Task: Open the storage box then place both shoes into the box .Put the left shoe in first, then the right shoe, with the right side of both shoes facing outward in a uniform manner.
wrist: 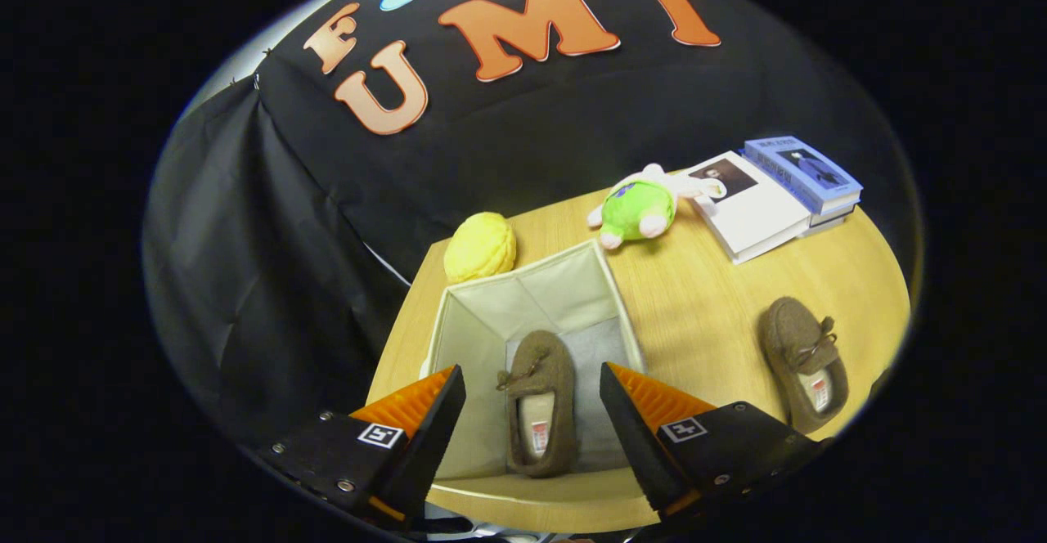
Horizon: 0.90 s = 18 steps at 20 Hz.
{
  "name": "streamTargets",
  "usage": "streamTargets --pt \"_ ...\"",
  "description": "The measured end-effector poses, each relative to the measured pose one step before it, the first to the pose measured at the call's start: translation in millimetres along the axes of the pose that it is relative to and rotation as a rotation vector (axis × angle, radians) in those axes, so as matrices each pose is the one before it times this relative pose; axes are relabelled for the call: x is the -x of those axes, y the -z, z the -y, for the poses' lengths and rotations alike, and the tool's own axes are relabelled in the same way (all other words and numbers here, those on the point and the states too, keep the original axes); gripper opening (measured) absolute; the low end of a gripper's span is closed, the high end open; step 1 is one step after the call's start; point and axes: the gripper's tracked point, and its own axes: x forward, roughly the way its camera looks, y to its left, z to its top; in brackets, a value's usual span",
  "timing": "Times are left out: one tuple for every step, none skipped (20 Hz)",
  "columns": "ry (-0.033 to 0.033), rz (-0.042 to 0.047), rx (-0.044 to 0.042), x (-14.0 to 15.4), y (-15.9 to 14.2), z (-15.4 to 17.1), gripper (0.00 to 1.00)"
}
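The storage box [532, 298] stands open near the desk's [712, 306] left edge, and one shoe [537, 400] already lies inside it, on the box floor. The gripper [532, 412] hovers above that shoe with fingers spread, released, holding nothing. The second shoe [803, 361] lies on the desk near the right edge, not yet boxed, so roughly half remains.

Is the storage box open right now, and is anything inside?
Open: the storage box shows its bare inner walls, with one brown shoe lying on its floor. The hand-held gripper is open above it.
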Motion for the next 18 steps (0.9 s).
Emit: streamTargets --pt "0.01466 0.01191 0.00928 4.86 -3.89 11.7 0.98" --pt "0.00846 0.00907 0.00069 5.27 -3.16 11.45 0.98" --pt "0.01059 0.01311 -0.0021 3.47 -4.53 12.66 0.98" --pt "0.01546 0.01742 0.00545 4.39 -6.16 14.77 0.98" --pt "0.01892 0.01712 0.01206 3.3 -5.88 16.75 0.98" --pt "0.01715 0.01308 0.01624 3.48 -3.95 17.17 0.98" --pt "0.0227 0.01108 0.0167 2.48 -3.05 17.96 0.98" --pt "0.02426 0.00968 0.01241 2.49 -2.98 19.13 0.98" --pt "0.02661 0.00918 0.00718 1.47 -2.0 19.26 0.98" --pt "0.02214 0.00131 0.00306 -0.01 1.1 16.5 0.98" --pt "0.02015 0.00092 -0.00626 -0.1 -0.56 15.49 0.98" --pt "0.017 0.00217 -0.00463 -1.13 0.56 15.33 0.99" --pt "0.02049 0.00095 0.00306 -1.13 2.02 14.43 0.98" --pt "0.01676 0.00085 0.01162 -1.88 2.45 14.33 0.98" --pt "0.01662 -0.00739 0.01771 -1.91 5.74 12.0 0.99" --pt "0.01422 -0.00563 0.01672 -1.32 7.03 11.56 0.98" --pt "0.01373 -0.00741 0.0109 -1.59 7.07 9.96 0.99" --pt "0.00804 -0.00799 0.0084 -1.68 8.93 8.66 0.98"
